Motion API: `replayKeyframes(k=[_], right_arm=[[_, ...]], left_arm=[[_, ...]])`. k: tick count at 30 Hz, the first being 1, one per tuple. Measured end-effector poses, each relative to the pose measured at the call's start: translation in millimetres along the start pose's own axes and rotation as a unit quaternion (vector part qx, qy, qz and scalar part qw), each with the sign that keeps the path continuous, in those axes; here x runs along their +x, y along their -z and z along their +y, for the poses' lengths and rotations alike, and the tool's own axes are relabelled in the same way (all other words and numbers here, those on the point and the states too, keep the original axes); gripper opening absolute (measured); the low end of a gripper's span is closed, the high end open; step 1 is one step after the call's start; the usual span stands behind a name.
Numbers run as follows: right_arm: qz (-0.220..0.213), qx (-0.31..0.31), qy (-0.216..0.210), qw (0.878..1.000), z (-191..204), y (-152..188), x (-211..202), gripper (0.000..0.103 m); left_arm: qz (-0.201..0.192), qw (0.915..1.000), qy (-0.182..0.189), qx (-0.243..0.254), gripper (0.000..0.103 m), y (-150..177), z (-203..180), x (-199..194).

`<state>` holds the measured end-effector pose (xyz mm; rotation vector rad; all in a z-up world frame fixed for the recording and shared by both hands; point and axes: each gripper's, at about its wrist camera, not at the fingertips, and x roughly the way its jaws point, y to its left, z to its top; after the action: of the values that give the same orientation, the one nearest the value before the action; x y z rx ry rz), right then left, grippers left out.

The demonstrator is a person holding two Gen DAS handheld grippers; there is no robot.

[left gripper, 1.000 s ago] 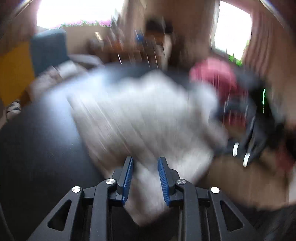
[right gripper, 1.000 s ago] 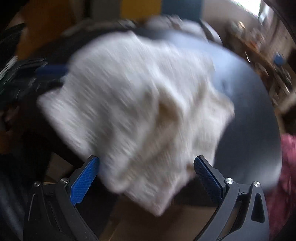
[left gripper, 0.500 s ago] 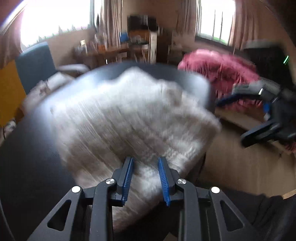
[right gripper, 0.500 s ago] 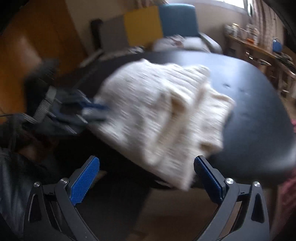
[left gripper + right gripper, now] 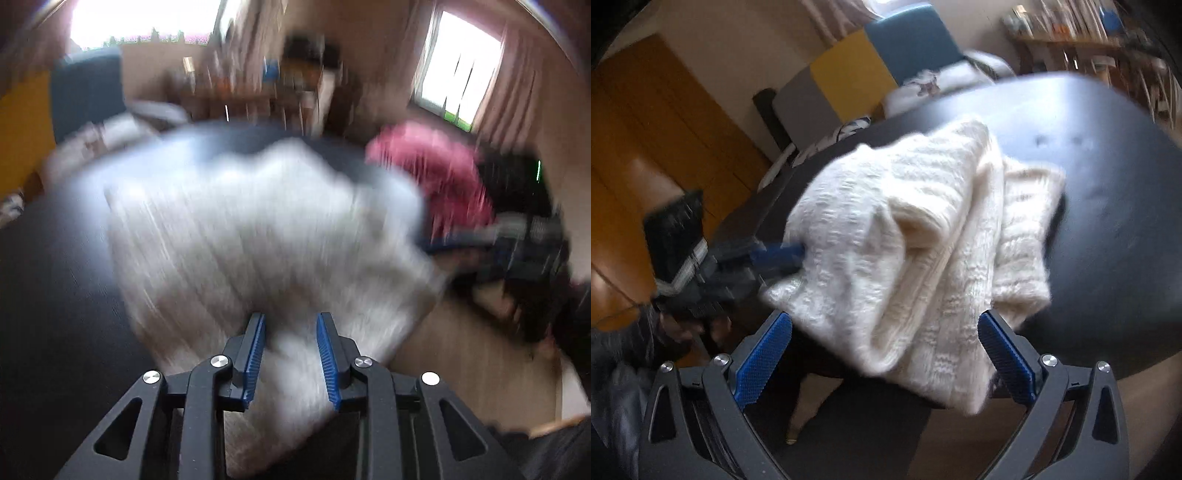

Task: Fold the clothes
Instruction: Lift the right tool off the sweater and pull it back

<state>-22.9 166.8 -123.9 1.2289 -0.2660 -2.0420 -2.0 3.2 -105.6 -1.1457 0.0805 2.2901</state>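
Writing or labels: none readable; left gripper clamps cream knit sweater; right gripper gapes apart below it.

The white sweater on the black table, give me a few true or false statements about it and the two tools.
1. The sweater lies partly folded, with its near edge hanging over the edge of the black table. True.
2. The right tool is clamped on the sweater. False: its jaws stand wide open, with the fabric lying loose between them.
3. The left tool has sweater fabric between its blue pads. True.
4. The sweater is red. False: it is cream white; the pink thing is beyond the table.
5. The left tool meets the sweater at its side edge in the right wrist view. True.
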Motion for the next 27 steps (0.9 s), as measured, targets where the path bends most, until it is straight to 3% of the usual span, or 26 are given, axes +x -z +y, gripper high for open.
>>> replayKeyframes(k=[3,8,9,12,14,15,18,20,22,27], right_arm=[[0.021,0.002,0.004,1.000,-7.9,-3.3,13.8,0.103],[-0.059,-0.023,-0.024,0.998,7.8,-43.3,-5.4,0.103],[-0.071,-0.023,-0.024,0.997,6.2,-52.6,-3.7,0.103],[-0.034,0.024,-0.019,0.999,-21.2,-69.8,29.9,0.103],[0.008,0.051,0.003,0.999,-37.4,-71.2,58.1,0.103],[-0.002,0.033,0.004,0.999,-33.6,-71.8,59.4,0.103],[0.006,0.012,0.003,1.000,-24.2,-79.7,54.8,0.103],[-0.018,0.002,0.001,1.000,-26.2,-92.7,43.5,0.103],[-0.036,-0.009,0.009,0.999,-30.3,-105.8,36.4,0.103],[-0.012,0.048,-0.026,0.998,-71.0,-125.4,54.1,0.103]], left_arm=[[-0.024,0.9993,0.020,-0.020,0.028,-4.4,4.3,-13.1],[-0.105,0.9892,0.050,-0.089,0.031,-34.8,37.8,-46.8],[-0.106,0.9888,0.048,-0.093,0.032,-39.5,39.7,-42.7],[-0.026,0.9961,0.017,-0.082,0.031,-42.7,41.9,-5.0],[-0.023,0.9987,-0.008,-0.045,0.031,-43.4,31.5,2.0],[-0.020,0.9991,-0.016,-0.035,0.032,-45.5,28.3,2.1],[-0.046,0.9973,0.009,-0.058,0.032,-52.7,33.8,-17.0],[-0.073,0.9944,0.025,-0.071,0.032,-58.2,40.1,-30.8],[-0.072,0.9945,0.022,-0.072,0.032,-64.3,45.8,-29.7],[-0.028,0.9966,0.006,-0.077,0.032,-58.5,46.2,-0.6]])
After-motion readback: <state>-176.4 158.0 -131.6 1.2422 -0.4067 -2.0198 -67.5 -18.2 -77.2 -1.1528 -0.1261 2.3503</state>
